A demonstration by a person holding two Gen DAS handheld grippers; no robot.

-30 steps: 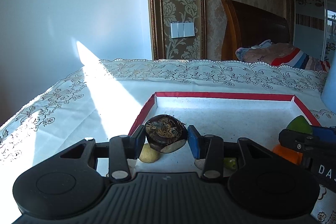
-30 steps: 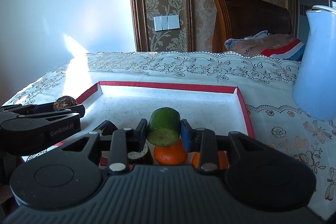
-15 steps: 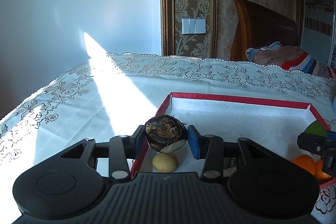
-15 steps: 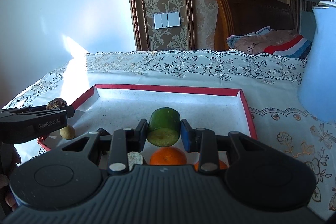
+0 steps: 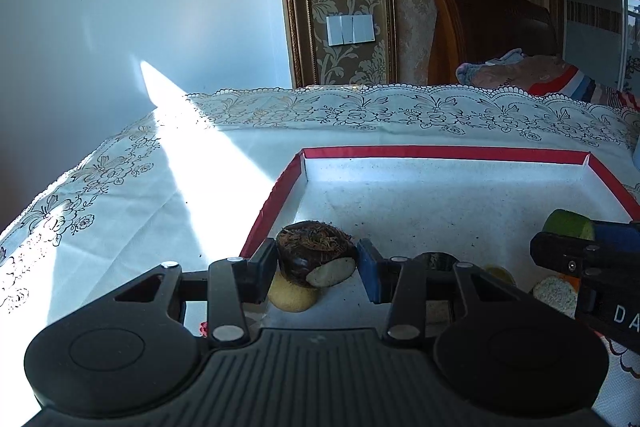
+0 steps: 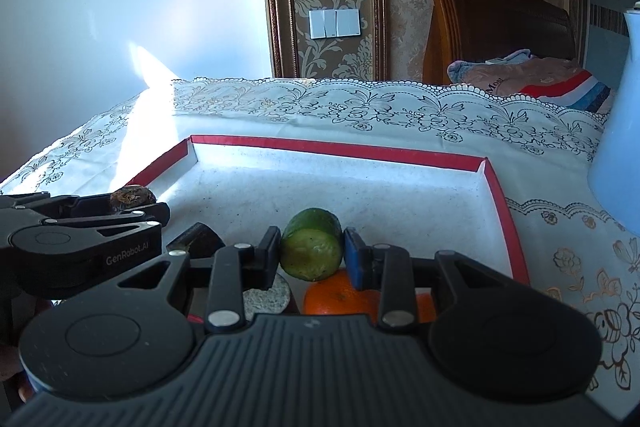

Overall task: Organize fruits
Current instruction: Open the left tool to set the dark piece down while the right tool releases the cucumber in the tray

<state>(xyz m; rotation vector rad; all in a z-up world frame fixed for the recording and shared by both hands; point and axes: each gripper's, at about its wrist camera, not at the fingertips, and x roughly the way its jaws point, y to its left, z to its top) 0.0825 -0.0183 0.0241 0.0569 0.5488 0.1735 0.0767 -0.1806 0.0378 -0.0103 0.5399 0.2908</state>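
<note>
Left gripper (image 5: 317, 265): jaws closed part-way on a dark brown, fibrous piece of produce (image 5: 316, 253) with a pale cut face at its lower right. Both pads press its sides. It sits at lower centre of the left wrist view, over the near left corner of the red-edged tray (image 5: 440, 152). Directly beneath it on the tray floor lies a small yellowish round fruit (image 5: 291, 295).

Right gripper (image 6: 311, 253): jaws nearly shut, clamped on a short green cucumber section (image 6: 312, 245), cut end facing the camera, at lower centre of the right wrist view. Below it, partly hidden by the gripper body, lies an orange (image 6: 340, 297), with a pale speckled slice (image 6: 266, 294) to its left and a dark piece (image 6: 199, 234) further left.

In the left wrist view the right gripper enters at the right edge with the cucumber showing above it. In the right wrist view the left gripper occupies the left edge, the brown piece visible on top.

The tray rests on a white floral tablecloth (image 6: 360, 107). Most of its pale floor is bare. A pale blue jug (image 6: 618, 131) stands on the cloth at the right edge, outside the tray.
</note>
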